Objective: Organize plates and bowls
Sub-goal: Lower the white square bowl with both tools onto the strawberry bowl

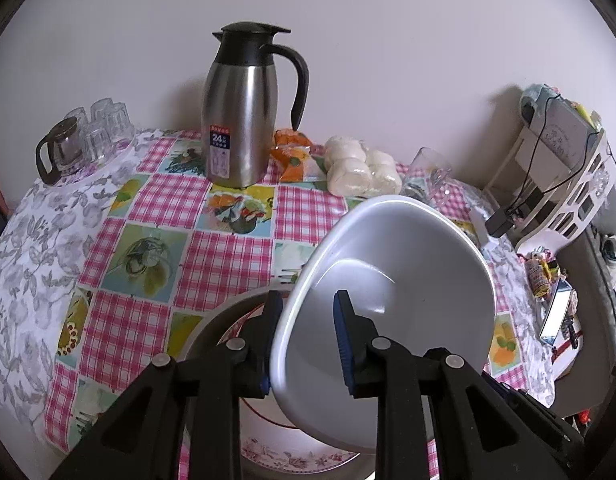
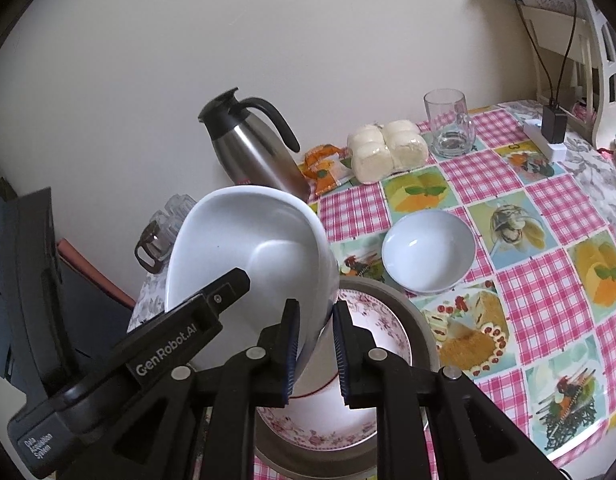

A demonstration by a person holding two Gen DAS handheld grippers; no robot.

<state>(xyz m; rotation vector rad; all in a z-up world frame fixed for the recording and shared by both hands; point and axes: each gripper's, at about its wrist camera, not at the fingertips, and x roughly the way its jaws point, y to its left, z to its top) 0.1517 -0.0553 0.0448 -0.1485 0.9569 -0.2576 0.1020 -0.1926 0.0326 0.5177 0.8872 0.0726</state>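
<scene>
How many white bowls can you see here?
2. One bowl is tilted in the air, its rim gripped by both grippers above the floral plate. The other bowl sits on the tablecloth right of it. None seems hidden.

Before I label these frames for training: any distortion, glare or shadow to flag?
Left wrist: fisheye bends the table, dark corners, jug casts a soft wall shadow. Right wrist: same warp, jug leans, highlight inside the white bowl; both sharp.

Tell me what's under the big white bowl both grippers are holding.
Under the tilted big white bowl lies a floral plate resting on a grey plate. The bowl and grippers cover much of the floral plate's middle, so anything there is hidden.
</scene>
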